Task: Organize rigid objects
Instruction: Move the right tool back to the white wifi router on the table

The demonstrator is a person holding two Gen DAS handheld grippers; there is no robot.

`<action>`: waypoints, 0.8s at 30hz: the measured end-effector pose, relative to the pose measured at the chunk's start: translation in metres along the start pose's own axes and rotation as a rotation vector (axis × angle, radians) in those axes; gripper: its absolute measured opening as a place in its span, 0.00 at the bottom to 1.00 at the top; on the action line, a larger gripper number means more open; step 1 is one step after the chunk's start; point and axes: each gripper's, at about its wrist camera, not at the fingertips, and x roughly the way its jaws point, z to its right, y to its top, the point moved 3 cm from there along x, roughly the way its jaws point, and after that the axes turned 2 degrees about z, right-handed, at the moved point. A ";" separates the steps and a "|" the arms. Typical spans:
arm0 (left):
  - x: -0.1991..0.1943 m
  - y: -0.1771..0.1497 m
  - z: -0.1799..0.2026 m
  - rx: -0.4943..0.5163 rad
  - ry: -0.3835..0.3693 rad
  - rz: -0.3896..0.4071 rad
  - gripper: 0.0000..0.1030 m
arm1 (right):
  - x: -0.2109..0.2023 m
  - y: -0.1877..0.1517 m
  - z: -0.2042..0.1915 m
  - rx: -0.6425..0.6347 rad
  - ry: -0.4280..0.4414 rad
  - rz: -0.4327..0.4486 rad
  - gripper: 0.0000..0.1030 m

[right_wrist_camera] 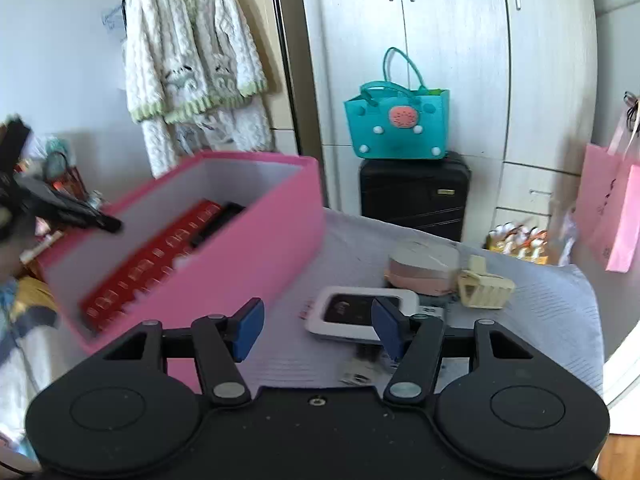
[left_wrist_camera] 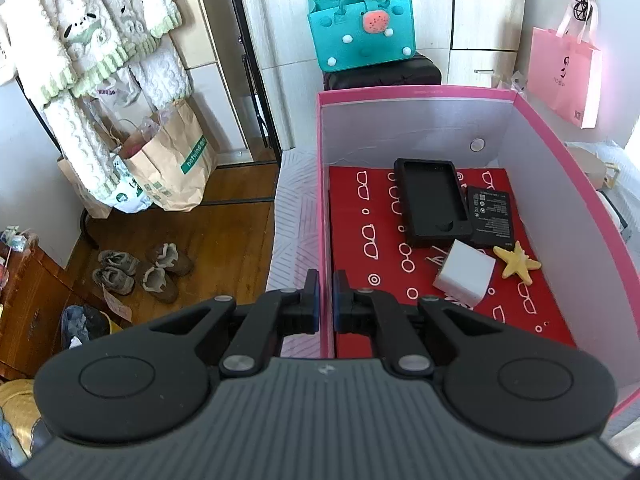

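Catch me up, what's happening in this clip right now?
A person is sorting small items into a pink box on the bed. The left tool is clamped on the box's left wall. Inside lie a black case, a battery, a white charger and a yellow starfish. The right tool is open above a white-framed device, with a cream hair clip nearby.

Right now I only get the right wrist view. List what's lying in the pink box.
Observer: A black tray, a flat battery, a white charger cube and a yellow starfish.
Operator: Say where the floor is bare.
Observer: The red liner is bare on the side by the left gripper; the things sit towards the opposite wall.
Operator: Confirm the left hold.
Observer: Its fingers pinch a side wall of the pink box, one inside, one outside.
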 end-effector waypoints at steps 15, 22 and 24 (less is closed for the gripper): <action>-0.001 -0.001 0.008 -0.081 0.122 0.006 0.06 | 0.054 -0.001 0.043 -0.290 0.180 -0.093 0.80; 0.002 0.003 0.013 -0.100 0.184 -0.004 0.08 | 0.084 -0.012 0.057 -0.296 0.225 -0.152 0.84; 0.001 0.003 0.013 -0.103 0.187 -0.009 0.08 | 0.091 -0.013 0.060 -0.272 0.221 -0.166 0.84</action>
